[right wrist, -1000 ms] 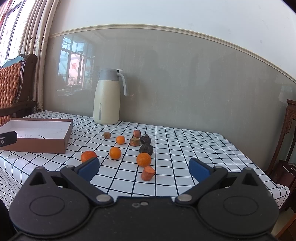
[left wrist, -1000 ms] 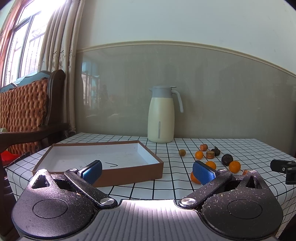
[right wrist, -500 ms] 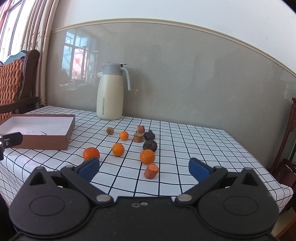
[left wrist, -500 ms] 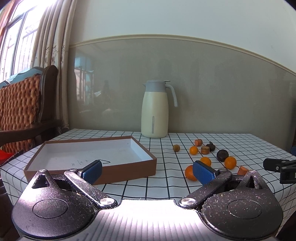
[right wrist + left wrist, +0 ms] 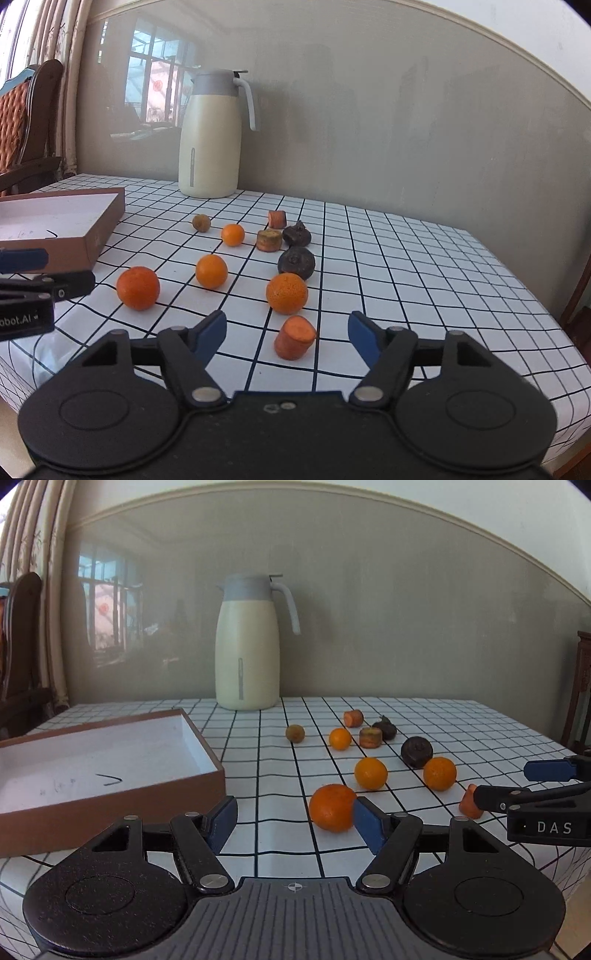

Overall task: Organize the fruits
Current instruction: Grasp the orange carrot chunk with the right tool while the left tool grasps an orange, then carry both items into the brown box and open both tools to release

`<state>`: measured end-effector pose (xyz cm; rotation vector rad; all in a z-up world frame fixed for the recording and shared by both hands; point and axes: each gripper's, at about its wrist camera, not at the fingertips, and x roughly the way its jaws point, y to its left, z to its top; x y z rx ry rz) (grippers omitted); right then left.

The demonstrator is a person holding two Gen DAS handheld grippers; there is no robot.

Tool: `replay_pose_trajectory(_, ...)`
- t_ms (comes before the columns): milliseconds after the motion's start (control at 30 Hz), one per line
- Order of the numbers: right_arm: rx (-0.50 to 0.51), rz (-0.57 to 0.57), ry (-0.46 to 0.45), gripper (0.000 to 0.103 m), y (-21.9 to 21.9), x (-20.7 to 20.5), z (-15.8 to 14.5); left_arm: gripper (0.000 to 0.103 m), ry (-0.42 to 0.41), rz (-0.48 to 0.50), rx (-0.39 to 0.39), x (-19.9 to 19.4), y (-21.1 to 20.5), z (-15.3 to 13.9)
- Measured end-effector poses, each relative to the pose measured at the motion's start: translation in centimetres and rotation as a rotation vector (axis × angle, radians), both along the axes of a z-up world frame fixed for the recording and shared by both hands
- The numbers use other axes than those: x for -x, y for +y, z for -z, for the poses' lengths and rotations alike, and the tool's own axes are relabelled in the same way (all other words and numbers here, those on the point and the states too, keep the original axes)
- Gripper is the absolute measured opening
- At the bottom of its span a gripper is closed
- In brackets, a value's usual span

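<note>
checked tablecloth (image 5: 406,258), grey wall (image 5: 369,110), cream jug (image 5: 208,147)

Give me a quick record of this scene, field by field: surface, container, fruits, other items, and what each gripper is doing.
surface: table with black-grid white cloth
container: shallow brown box, white inside, no fruit in it
oranges: four, nearest the left gripper is the largest orange
dark fruits: two
carrot pieces: three, nearest carrot piece is in front of the right gripper
small brown fruit: one
other: cream thermos jug at the back
left gripper: jaws open, empty
right gripper: jaws open, empty
</note>
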<state>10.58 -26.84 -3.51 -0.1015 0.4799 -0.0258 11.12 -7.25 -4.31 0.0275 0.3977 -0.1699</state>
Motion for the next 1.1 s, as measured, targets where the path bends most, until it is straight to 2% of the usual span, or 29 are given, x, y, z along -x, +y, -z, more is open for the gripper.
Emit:
replay_pose_trajectory(67, -0.011, 0.000, 0.029, 0.055, -0.3, -1.1, 0.6, 0.070, 0.015, 0.012, 0.005, -1.0, -0.7, 0.5)
replay_pose_trajectory(267, 0.005, -0.001, 0.088, 0.043, -0.1, -3.5, 1.6, 0.069, 0.032, 0.057, -0.028, -3.4, -3.2, 1.5)
replay_pose_trajectory(333, -0.002, 0.001, 0.104, 0.040, -0.2, -3.9, 1.8, 0.063, 0.046, 0.060, -0.020, -3.9, -3.4, 1.7)
replay_pose_trajectory(500, 0.004, 0.009, 0.129, 0.029, -0.5, -4.3, 2.1, 0.055, 0.077, 0.052, -0.013, -4.5, -3.6, 2.2)
replay_pose_trajectory(567, 0.002, 0.012, 0.133, 0.023, -0.6, -4.4, 2.2, 0.047, 0.086, 0.057, -0.011, -4.7, -3.6, 2.3)
replay_pose_trajectory(600, 0.000, 0.014, 0.132, 0.023, -0.7, -4.5, 2.2, 0.042, 0.092, 0.054, -0.012, -4.8, -3.6, 2.4)
replay_pose_trajectory(833, -0.017, 0.016, 0.126, 0.021, -0.9, -4.3, 2.1, 0.042, 0.088, 0.061, -0.002, -4.8, -3.2, 2.4)
replay_pose_trajectory(967, -0.024, 0.024, 0.094, 0.021, -1.0, -3.8, 1.4, 0.042, 0.070, 0.064, 0.004, -4.1, -2.4, 1.7)
replay_pose_trajectory(1100, -0.034, -0.009, 0.024, 0.021, -0.2, -2.8, -0.1, 0.041, 0.022, 0.057, 0.013, -2.2, -0.6, 0.1)
